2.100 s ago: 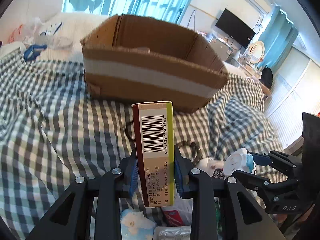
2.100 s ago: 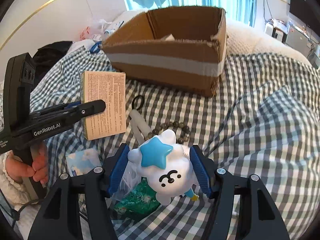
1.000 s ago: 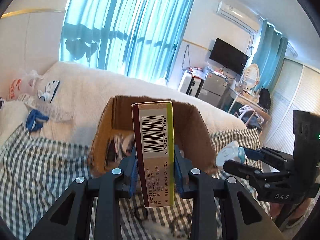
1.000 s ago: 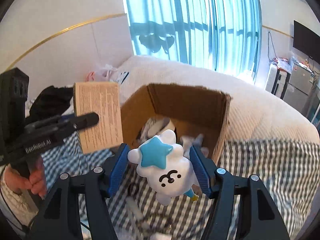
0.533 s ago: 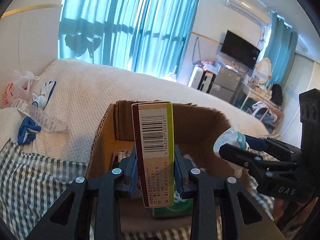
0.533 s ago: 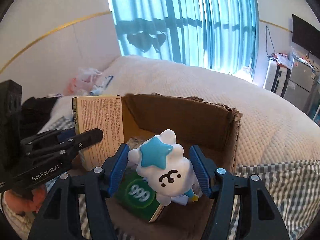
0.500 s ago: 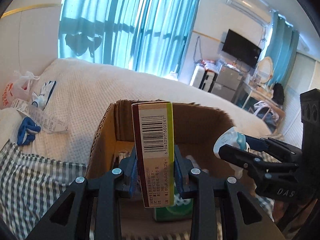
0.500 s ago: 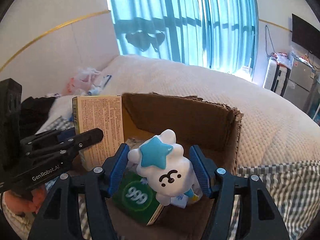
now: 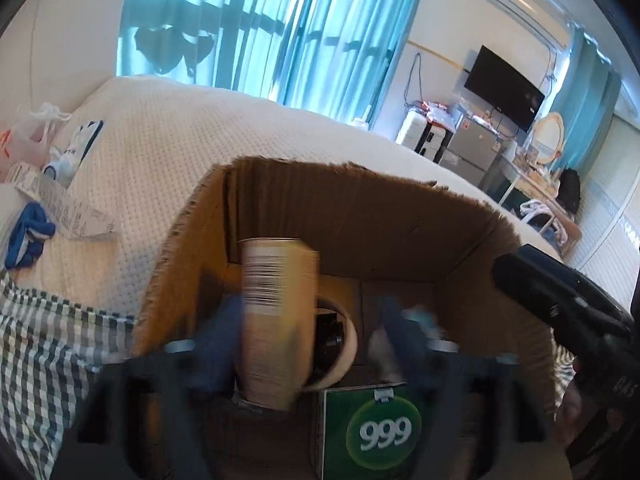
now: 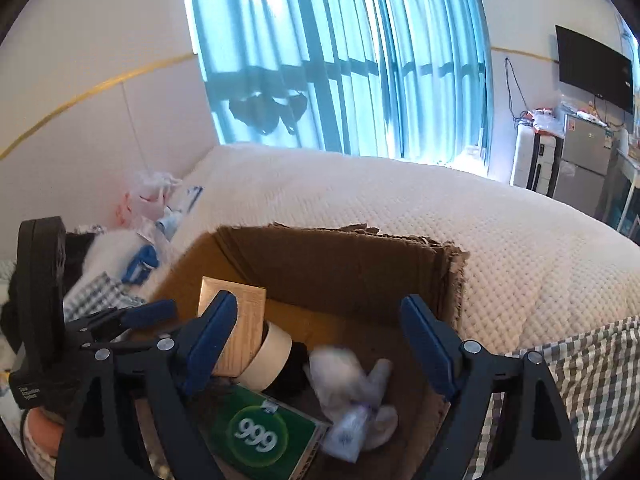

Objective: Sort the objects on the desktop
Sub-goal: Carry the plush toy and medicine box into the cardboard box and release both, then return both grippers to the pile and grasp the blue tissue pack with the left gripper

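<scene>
An open cardboard box (image 9: 360, 220) (image 10: 340, 264) sits on the bed below both grippers. My left gripper (image 9: 312, 340) is open, its jaws blurred; the barcode carton (image 9: 276, 320) (image 10: 240, 320) drops between them into the box. My right gripper (image 10: 320, 340) is open and empty. The white star toy (image 10: 352, 388) lies blurred on the box floor. A green "999" box (image 9: 376, 428) (image 10: 260, 436) and a tape roll (image 9: 340, 348) (image 10: 268, 356) lie inside.
A white quilted bedspread (image 10: 400, 200) lies behind the box, a checked cover (image 9: 44, 352) to the left and right. A plastic bag and small items (image 9: 44, 160) lie at the far left. Blue curtains (image 10: 340, 60) hang behind.
Both grippers have opened over the box. The carton has left the left jaws and is falling in. The star toy has dropped from the right jaws onto the box floor.
</scene>
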A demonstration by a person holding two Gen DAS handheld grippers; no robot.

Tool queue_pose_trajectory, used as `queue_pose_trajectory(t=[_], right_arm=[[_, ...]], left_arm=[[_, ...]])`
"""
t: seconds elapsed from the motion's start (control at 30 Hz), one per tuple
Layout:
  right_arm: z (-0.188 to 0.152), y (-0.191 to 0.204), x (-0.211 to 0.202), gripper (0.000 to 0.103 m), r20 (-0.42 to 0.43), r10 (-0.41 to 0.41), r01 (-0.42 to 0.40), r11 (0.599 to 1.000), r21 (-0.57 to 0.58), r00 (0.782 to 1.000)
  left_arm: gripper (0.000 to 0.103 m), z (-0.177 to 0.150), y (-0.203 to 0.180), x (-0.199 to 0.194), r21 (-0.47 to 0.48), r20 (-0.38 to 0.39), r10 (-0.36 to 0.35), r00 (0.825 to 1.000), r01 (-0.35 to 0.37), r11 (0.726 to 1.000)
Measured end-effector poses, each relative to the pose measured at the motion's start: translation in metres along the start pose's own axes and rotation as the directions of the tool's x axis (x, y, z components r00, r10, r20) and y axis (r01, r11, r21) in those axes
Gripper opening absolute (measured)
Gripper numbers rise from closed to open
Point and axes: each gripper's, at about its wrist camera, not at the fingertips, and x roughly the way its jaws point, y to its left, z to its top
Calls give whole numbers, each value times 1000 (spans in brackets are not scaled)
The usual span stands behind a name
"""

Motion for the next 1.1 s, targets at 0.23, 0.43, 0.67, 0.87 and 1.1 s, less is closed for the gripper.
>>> queue_pose_trajectory(t=[0.23,0.43,0.67,0.87,1.1], right_arm=[[-10,21,-54,84,-14,28,-28,1000,-9,1000],[-37,47,-105,84,-64,49,-54,994,-91,997],[-91,73,-133,84,-159,31,-62,980,-190,987],[-138,77,-136,84,-272,55,-98,984,-149,961],[-182,67,-128,84,-377,-1,-46,992,-116,926]], left_arm=[[92,-6,0,-59,23,11,67,998,-67,997],[103,-33,-1,-122,71,37,118,992,-121,990],[103,-96,-2,-158,96,-45,132,990,-127,987],[103,-164,-1,-162,144,-131,129,983,-110,984],[103,-225,-7,-161,245,-262,93,960,-27,969]])
